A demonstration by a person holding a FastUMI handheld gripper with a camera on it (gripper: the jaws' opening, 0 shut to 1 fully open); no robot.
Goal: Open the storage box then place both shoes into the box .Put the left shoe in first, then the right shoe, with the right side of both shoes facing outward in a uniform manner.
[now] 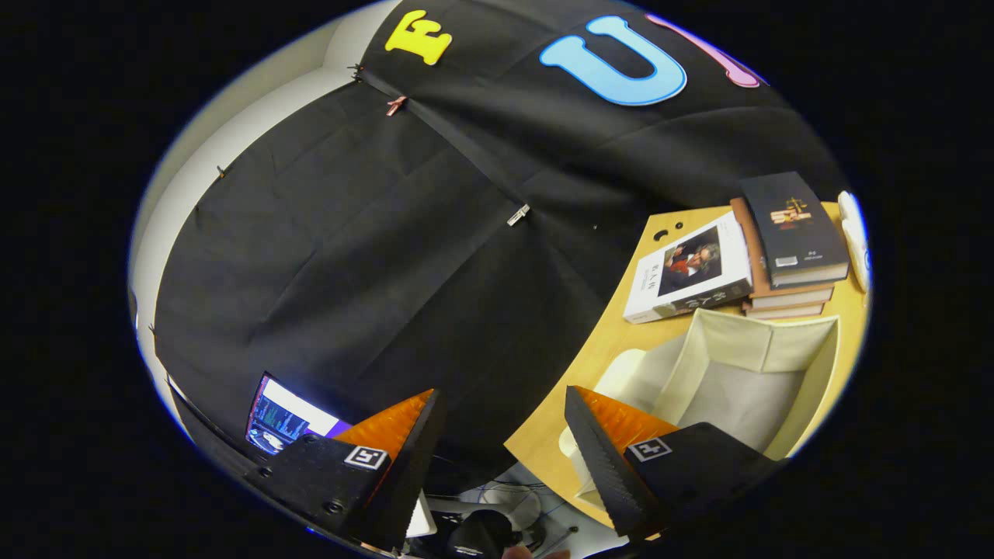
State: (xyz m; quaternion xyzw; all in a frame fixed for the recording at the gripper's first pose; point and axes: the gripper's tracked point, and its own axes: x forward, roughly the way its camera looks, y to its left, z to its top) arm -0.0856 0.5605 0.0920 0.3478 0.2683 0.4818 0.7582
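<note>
The cream fabric storage box [745, 365] stands on the wooden table [613, 341], just beyond my right finger [602, 450]. Its top is open and its pale inside walls show. A cream flap or lid [621, 373] hangs at the box's near side. At the table's far corner past the books lies a white rounded object with a blue edge [854, 233], possibly a shoe; too little of it shows to tell. My gripper [503, 394] is open with nothing between its fingers. It is held tilted off the table's edge, pointing at the black cloth wall.
Several books [784, 241] are stacked behind the box, with a white-covered book [691, 272] lying beside them. A lit monitor [283, 419] stands below the cloth near my left finger. Cables and dark gear [489, 520] lie below the table's edge.
</note>
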